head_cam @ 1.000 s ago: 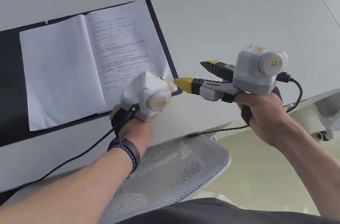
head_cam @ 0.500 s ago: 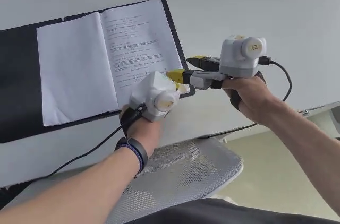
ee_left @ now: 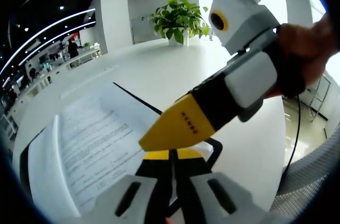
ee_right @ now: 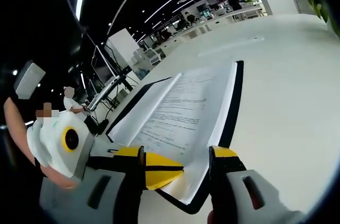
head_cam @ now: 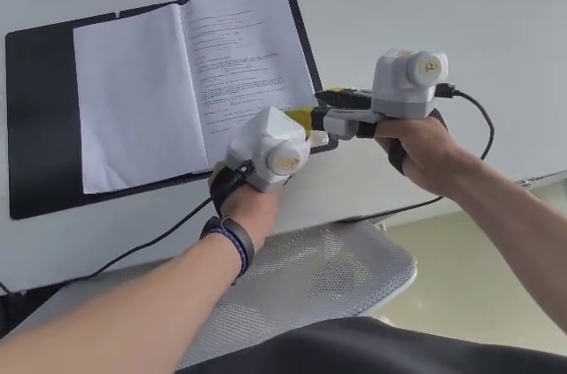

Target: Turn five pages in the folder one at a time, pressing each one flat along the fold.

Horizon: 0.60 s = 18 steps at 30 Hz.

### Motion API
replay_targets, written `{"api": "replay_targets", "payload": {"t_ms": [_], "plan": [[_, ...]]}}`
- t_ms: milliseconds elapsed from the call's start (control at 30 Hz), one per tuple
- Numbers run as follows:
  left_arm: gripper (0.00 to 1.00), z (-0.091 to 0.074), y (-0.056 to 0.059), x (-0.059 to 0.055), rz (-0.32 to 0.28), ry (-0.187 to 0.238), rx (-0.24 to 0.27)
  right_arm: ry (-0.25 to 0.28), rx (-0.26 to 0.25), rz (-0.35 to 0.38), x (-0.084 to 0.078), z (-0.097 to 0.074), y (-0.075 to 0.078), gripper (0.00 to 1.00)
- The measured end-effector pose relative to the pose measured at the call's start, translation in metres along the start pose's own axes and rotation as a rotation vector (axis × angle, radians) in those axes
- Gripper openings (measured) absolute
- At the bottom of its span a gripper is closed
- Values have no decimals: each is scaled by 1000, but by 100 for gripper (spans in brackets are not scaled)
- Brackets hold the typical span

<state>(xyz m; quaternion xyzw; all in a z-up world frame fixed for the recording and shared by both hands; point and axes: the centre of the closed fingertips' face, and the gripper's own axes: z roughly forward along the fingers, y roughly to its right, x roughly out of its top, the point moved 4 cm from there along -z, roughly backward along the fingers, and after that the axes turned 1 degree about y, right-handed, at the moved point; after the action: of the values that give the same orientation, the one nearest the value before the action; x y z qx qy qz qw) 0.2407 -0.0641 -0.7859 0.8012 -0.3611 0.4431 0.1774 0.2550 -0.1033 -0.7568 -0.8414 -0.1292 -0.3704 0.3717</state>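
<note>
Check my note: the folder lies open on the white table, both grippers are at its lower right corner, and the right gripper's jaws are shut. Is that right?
Not quite. The right gripper has its jaws open, standing apart at the corner of the folder, as the right gripper view shows. The rest holds: the folder lies open on the white table, both grippers at its lower right corner.

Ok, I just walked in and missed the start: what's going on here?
A person works an open folder on a white table with two grippers. Both sit at the lower right corner of the printed right-hand page. The left gripper is shut with its tip at that corner; the right gripper is open around it. The page looks flat, not yet lifted.
</note>
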Motion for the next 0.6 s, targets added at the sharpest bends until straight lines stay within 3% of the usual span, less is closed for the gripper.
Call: {"api": "replay_targets", "payload": {"t_ms": [267,467,600], "plan": [[0,0,-1,0,-6,1,-2,15,5,42,3,8,2,40],[0,-1,-1,0,-4,2,-4,47,-45,127,3,10,17,18],[0,-2,-1,0,-3,1,-6,52,-62,153,2,11,20,9]]}}
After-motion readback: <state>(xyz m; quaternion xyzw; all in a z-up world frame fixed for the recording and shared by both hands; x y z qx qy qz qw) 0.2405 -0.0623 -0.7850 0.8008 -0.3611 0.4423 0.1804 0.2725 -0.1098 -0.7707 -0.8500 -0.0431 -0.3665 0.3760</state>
